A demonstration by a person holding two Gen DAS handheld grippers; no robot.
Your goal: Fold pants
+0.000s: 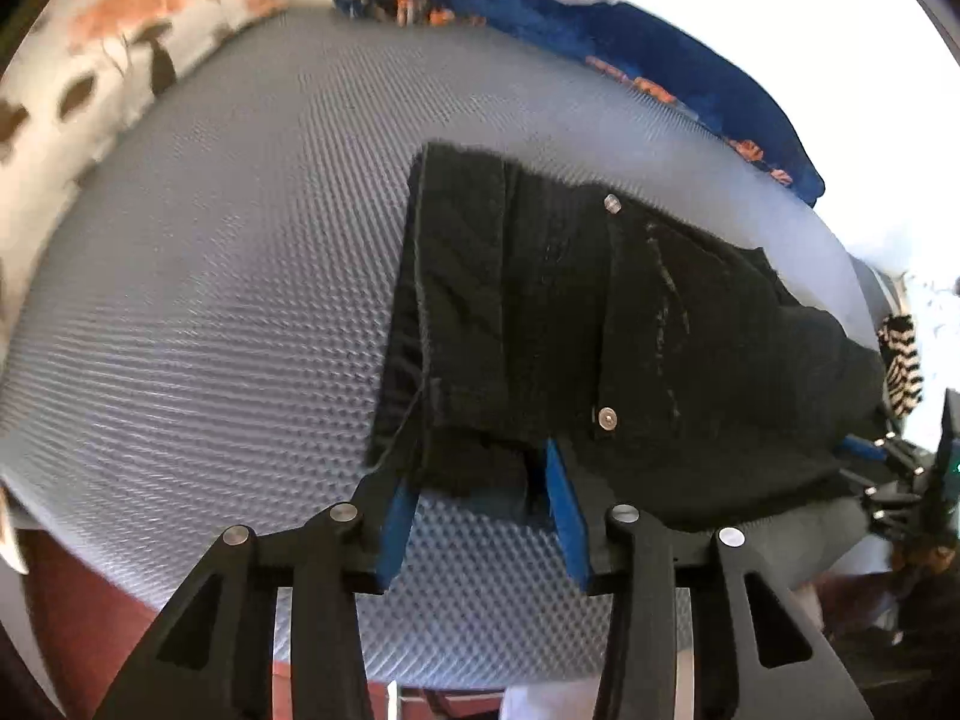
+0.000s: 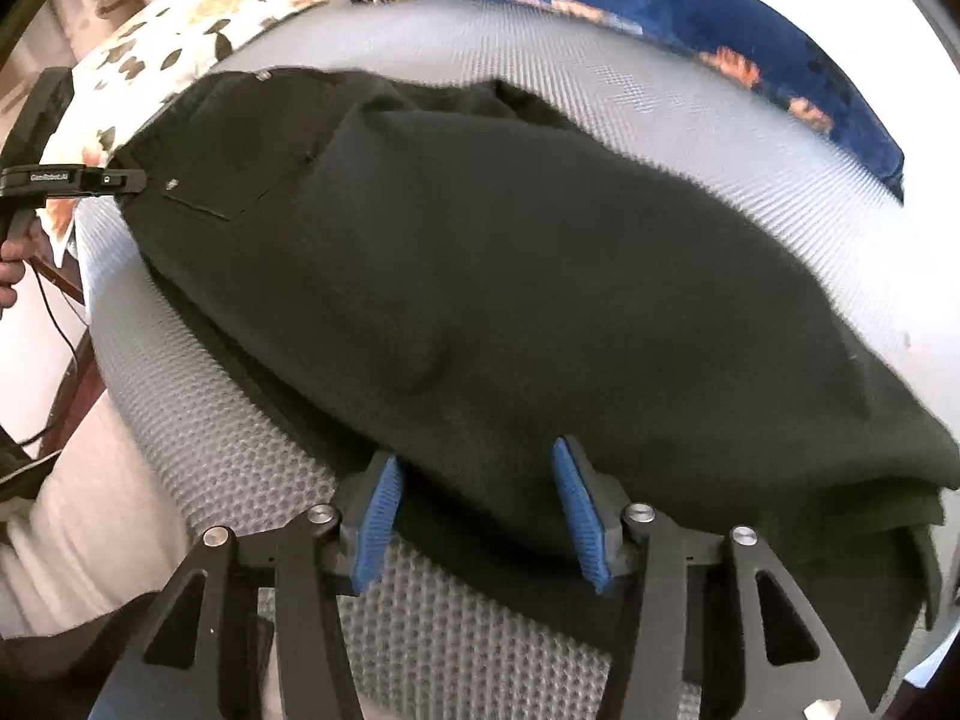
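The black pants lie folded on the gray bed. The left gripper has its fingers apart at the pants' near edge. The right gripper is wide too, pants edge between its fingers.

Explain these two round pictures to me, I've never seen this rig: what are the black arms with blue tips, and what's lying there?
Each picture comes from a fisheye camera on a handheld gripper, looking along its two blue-padded fingers. The left gripper stands open at the near edge of the black pants, by the waistband end with its metal rivets. The right gripper, also open, sits at the pants' near edge further along. The pants look already folded over and lie on a grey textured mattress. Behind them are a floral pillow and a blue blanket. Nothing is held.
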